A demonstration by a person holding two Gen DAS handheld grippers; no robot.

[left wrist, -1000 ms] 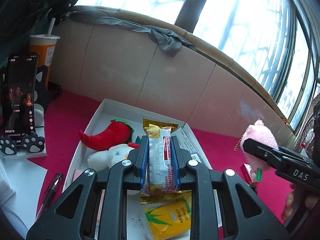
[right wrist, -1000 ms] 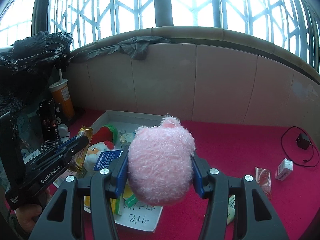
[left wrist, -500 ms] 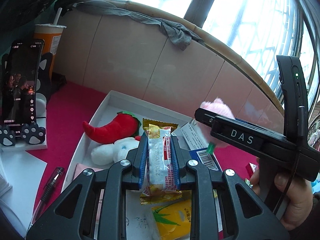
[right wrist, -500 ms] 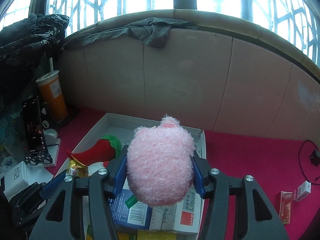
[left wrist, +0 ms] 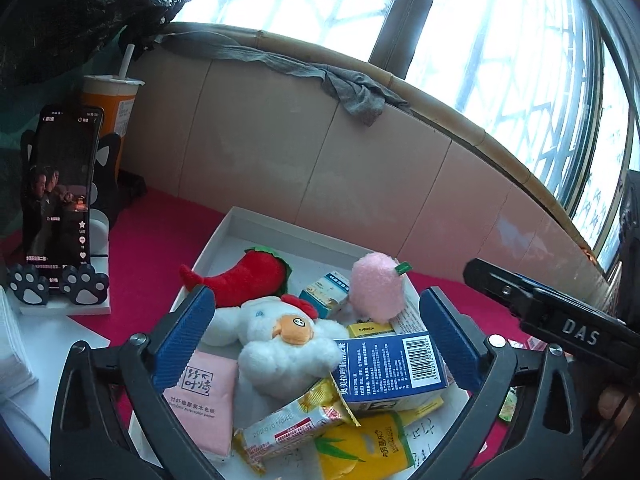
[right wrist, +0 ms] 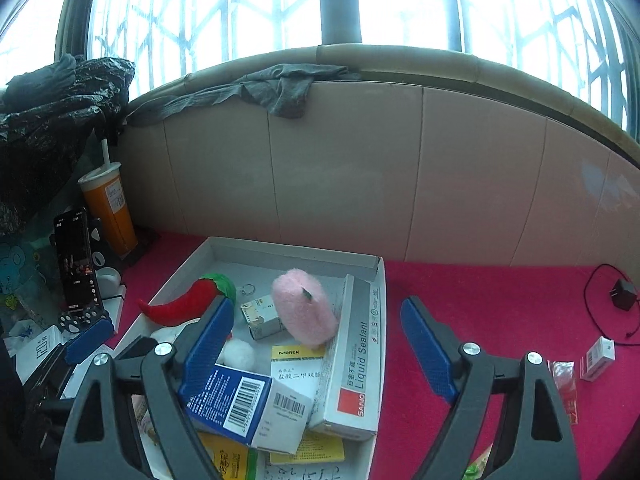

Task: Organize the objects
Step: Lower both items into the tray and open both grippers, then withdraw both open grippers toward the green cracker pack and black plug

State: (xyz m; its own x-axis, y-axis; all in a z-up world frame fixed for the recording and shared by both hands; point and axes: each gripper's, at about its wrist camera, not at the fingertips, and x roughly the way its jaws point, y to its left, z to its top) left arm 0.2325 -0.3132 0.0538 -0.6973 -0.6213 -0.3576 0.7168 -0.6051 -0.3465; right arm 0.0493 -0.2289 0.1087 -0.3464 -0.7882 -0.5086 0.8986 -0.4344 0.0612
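Note:
A white box (left wrist: pixel 256 224) (right wrist: pixel 280 248) on the red table holds a pile of objects. A pink plush ball (left wrist: pixel 378 286) (right wrist: pixel 306 310) lies in it near the far right. A gold snack bar (left wrist: pixel 294 424) lies at the near side, below a white plush (left wrist: pixel 280 340). A red chili plush (left wrist: pixel 244 276) (right wrist: pixel 180 304) and a blue carton (left wrist: pixel 390 366) (right wrist: pixel 236 400) are also inside. My left gripper (left wrist: pixel 312 340) is open and empty above the box. My right gripper (right wrist: pixel 316 344) is open and empty over the box's right edge.
A phone on a paw stand (left wrist: pixel 60 200) (right wrist: pixel 76 260) and an orange cup (left wrist: pixel 110 108) (right wrist: pixel 108 208) stand to the left. A small white pack (right wrist: pixel 598 358), a red sachet (right wrist: pixel 566 380) and a black charger (right wrist: pixel 622 294) lie on the red cloth at right. A tiled wall runs behind.
Both grippers have opened. The snack bar dropped from the left gripper into the box. The pink plush ball dropped from the right gripper into the box.

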